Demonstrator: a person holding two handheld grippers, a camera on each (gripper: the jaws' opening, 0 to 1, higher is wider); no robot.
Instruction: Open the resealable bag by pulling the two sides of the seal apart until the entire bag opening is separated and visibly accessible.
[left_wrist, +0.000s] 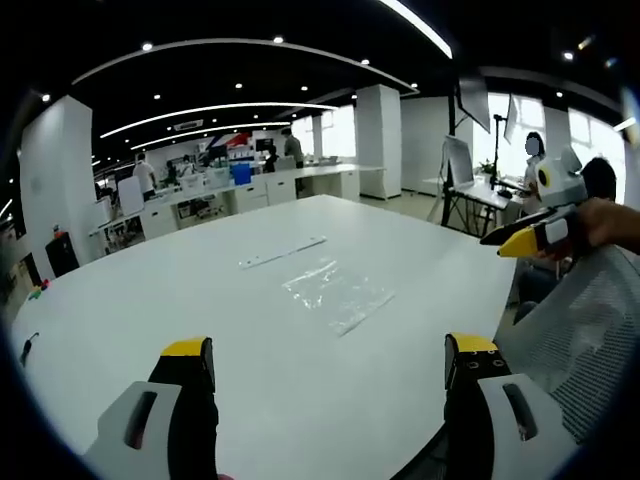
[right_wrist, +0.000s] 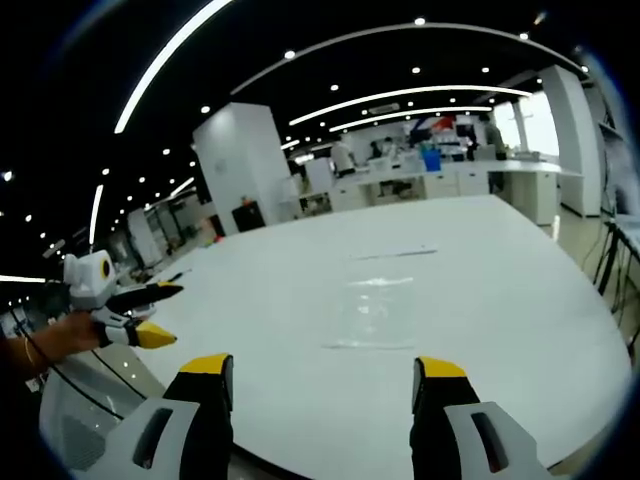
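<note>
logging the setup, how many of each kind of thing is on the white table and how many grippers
resealable bag: 1
clear strip beyond the bag: 1
grippers: 2, left gripper and right gripper, both open, off the bag
total: 4, not counting the white table

We are in a large open office with a dark ceiling (left_wrist: 250, 20) crossed by long curved light strips (left_wrist: 230, 45) and dotted with small round spotlights. A broad white desk (left_wrist: 150, 330) with a rounded edge spreads across the foreground. Beyond it we see thick white square pillars (left_wrist: 380, 140), one of them at (right_wrist: 245, 165), and rows of white workbenches (left_wrist: 300, 185) crowded with equipment, where a few people stand. Bright windows (left_wrist: 505, 125) let in daylight on one side, beside a monitor on a stand (left_wrist: 458, 165). A grey mesh chair back (left_wrist: 580, 320) sits close to the desk's edge.
</note>
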